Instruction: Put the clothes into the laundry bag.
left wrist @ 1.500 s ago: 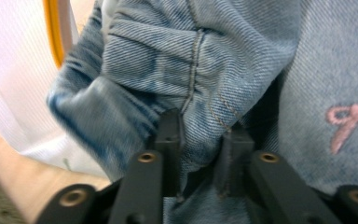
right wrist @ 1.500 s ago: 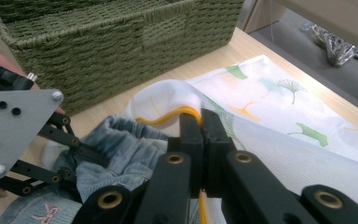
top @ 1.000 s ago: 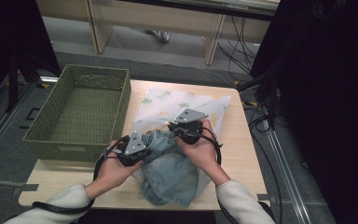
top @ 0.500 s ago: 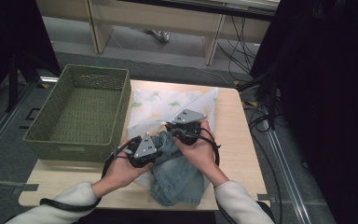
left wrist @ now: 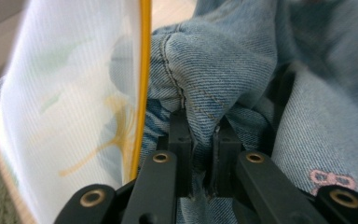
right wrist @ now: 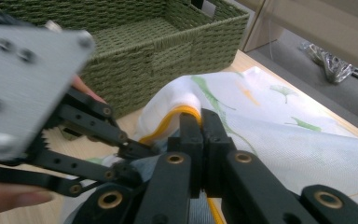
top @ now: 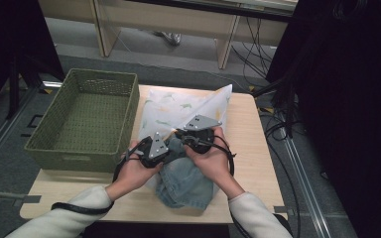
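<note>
While the basket (top: 87, 116) sits at left, the left claw (top: 164, 148) pinches the jeans (top: 186, 181) mid-worktop (top: 250, 158) and the right claw (top: 191, 136) pinches the bag's (top: 178, 106) yellow rim; a tug could slip either grip, snagging denim outside.

No lettering can be read on anything.
</note>
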A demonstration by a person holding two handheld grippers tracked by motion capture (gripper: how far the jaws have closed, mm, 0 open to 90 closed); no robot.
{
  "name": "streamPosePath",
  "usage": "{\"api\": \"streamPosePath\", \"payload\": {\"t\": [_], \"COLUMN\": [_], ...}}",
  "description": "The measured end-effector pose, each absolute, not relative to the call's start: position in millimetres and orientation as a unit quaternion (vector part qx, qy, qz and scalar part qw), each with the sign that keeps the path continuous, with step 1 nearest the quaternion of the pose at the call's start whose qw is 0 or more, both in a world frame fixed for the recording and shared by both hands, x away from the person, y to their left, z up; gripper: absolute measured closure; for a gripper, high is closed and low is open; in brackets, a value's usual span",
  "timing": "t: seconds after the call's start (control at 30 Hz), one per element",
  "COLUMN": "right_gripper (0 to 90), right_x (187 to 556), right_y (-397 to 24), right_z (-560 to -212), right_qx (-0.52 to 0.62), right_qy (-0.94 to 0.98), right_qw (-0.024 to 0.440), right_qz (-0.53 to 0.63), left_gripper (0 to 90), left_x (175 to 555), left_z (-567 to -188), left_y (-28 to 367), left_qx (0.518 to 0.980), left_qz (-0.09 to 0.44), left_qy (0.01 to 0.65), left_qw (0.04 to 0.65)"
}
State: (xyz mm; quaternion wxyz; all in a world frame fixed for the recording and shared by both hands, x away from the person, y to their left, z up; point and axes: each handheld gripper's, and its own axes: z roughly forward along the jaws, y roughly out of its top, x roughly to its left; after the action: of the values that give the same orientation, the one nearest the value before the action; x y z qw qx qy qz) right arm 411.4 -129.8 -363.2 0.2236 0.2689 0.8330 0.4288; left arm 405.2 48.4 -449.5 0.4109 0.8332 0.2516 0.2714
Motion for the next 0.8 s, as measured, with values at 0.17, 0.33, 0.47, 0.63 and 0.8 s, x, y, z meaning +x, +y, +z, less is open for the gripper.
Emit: {"api": "streamPosePath", "payload": {"t": [0.17,0.33,0.47,0.63,0.8], "right_gripper": [90.0,90.0,90.0,90.0,90.0], "right_x": [413,418,420,422,424], "right_y": [-131,-133,-135,-138,-140], "right_z": [-364,-372,-373,-375,-375], "right_qx": [0.268,0.277,0.282,0.283,0.287], "right_qy": [0.835,0.840,0.840,0.841,0.840], "right_qw": [0.224,0.215,0.217,0.219,0.219], "right_qz": [0.425,0.413,0.410,0.407,0.405], "left_gripper": [80.8,80.2,77.7,64.4,39.5], "left_x": [412,413,412,406,390], "left_z": [-471,-480,-480,-471,-450], "left_y": [46,46,46,51,60], "left_qx": [0.847,0.853,0.853,0.855,0.842], "left_qz": [0.275,0.276,0.275,0.259,0.266], "left_qy": [0.254,0.251,0.248,0.241,0.219], "left_qw": [0.378,0.365,0.368,0.380,0.415]}}
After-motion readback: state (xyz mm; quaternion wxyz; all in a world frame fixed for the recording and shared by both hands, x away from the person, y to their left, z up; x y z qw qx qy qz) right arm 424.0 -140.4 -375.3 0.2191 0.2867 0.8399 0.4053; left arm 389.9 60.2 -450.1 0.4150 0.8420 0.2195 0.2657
